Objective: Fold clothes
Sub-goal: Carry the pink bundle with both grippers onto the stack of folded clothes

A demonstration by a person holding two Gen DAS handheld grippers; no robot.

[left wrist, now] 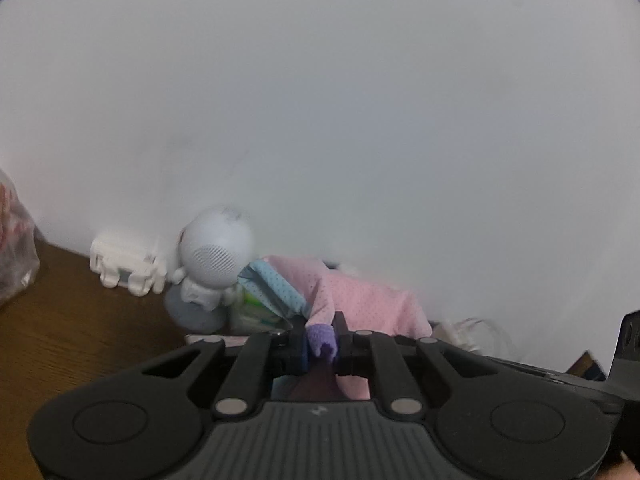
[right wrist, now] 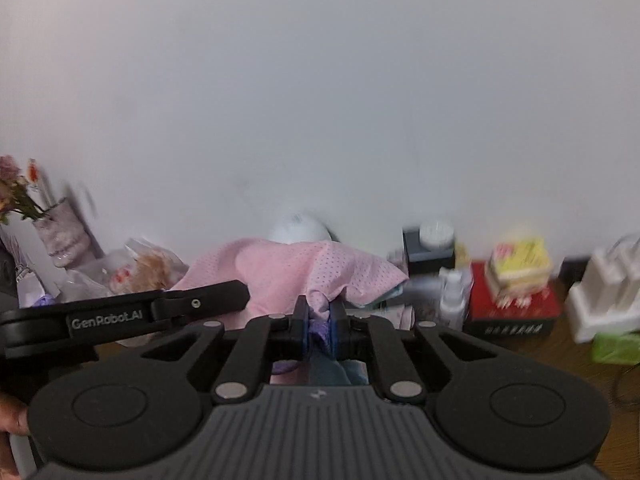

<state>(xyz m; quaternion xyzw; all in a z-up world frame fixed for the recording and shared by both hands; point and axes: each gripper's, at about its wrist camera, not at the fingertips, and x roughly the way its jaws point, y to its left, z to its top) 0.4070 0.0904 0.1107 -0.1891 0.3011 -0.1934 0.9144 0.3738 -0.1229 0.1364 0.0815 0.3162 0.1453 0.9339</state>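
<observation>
Left gripper [left wrist: 322,344]: jaws clamped on a purple cuff [left wrist: 321,338] of the garment [left wrist: 360,300]. Right gripper [right wrist: 320,326]: jaws clamped on bunched purple and pink cloth of the same garment.

Garment: pink fabric with small dots, one light blue dotted panel [left wrist: 272,286] ahead-left of the left fingers. It hangs raised between the two grippers, draping ahead of the fingertips and down below them. Cloth creased near both grips.

Left wrist view, left to right: plastic bag [left wrist: 14,248] far left of the fingers; brown wooden table [left wrist: 80,320] below it; white blocky object [left wrist: 128,268] ahead-left; white round-headed figure with a mesh face [left wrist: 214,256] on a grey base, just left of the blue panel and touching it; white wall [left wrist: 360,100] beyond.

Right wrist view, left to right: flowers in a vase [right wrist: 60,232] far left; the left gripper's black arm crossing in front of the pink cloth, left of the fingers; crumpled bags [right wrist: 144,268] behind it; white dome [right wrist: 298,230] behind the garment, mostly hidden; dark box with a white jar [right wrist: 430,248], spray bottle [right wrist: 452,296], red box [right wrist: 512,312] with a yellow pack on top, all right of the fingers. Much is motion-blurred.
</observation>
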